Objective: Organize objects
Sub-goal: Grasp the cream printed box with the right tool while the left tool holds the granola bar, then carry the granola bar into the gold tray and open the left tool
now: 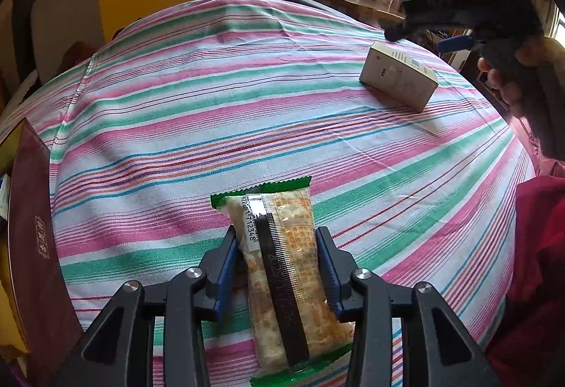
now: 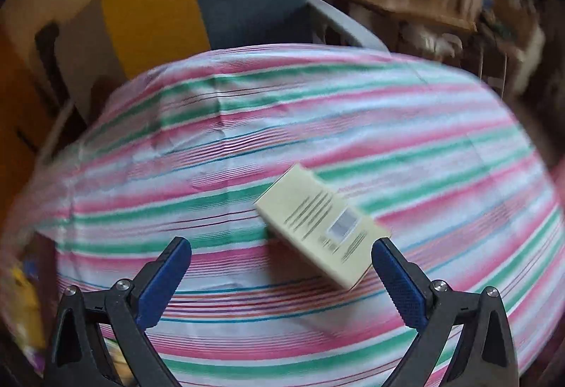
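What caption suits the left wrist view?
Left gripper clamps a snack packet above the striped tablecloth.

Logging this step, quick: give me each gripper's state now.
Left gripper: shut on the snack packet.
Right gripper: open, holding nothing, fingers spread before the cream box.

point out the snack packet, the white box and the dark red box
snack packet (image 1: 282,267), left wrist view, middle of the wrapper
white box (image 2: 317,222), right wrist view, printed top face
dark red box (image 1: 33,231), left wrist view, lid

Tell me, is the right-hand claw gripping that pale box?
No, the right gripper is wide open and the box lies on the striped cloth untouched.
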`<state>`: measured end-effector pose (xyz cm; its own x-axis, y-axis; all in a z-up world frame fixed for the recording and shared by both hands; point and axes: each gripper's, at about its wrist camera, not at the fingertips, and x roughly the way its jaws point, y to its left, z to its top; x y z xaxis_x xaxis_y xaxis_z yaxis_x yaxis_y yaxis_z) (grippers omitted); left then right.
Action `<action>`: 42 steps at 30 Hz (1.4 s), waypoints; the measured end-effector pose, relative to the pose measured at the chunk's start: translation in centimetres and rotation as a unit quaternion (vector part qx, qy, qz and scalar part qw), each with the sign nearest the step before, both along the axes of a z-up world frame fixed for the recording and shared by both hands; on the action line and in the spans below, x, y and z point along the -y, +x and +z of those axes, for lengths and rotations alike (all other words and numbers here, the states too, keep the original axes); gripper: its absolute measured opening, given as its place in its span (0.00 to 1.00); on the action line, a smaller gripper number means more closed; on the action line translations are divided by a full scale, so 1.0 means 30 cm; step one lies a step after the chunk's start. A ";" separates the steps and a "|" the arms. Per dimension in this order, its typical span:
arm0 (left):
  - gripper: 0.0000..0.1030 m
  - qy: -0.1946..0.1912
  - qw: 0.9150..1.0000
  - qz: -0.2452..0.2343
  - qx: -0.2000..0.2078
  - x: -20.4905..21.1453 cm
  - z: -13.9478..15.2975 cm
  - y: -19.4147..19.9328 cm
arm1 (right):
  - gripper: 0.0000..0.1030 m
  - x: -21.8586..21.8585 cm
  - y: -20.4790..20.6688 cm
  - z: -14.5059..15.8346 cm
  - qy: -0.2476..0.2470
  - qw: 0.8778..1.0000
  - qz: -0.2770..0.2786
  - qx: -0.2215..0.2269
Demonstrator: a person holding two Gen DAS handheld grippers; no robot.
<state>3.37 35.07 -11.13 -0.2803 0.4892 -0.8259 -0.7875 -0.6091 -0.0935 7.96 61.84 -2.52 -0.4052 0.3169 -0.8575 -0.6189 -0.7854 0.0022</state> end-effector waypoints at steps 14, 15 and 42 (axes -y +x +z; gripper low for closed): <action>0.41 0.010 1.000 0.003 0.003 -0.003 -0.009 -0.007 | 0.49 -0.058 -0.127 -0.232 0.019 0.992 0.065 0.110; 0.41 0.010 1.000 0.003 0.002 -0.002 -0.010 -0.006 | 0.49 -0.033 -0.123 -0.228 0.020 0.992 0.066 0.104; 0.40 -0.001 0.999 0.014 -0.034 0.001 -0.001 0.040 | 0.52 0.301 -0.051 -0.263 -0.023 0.987 0.154 0.032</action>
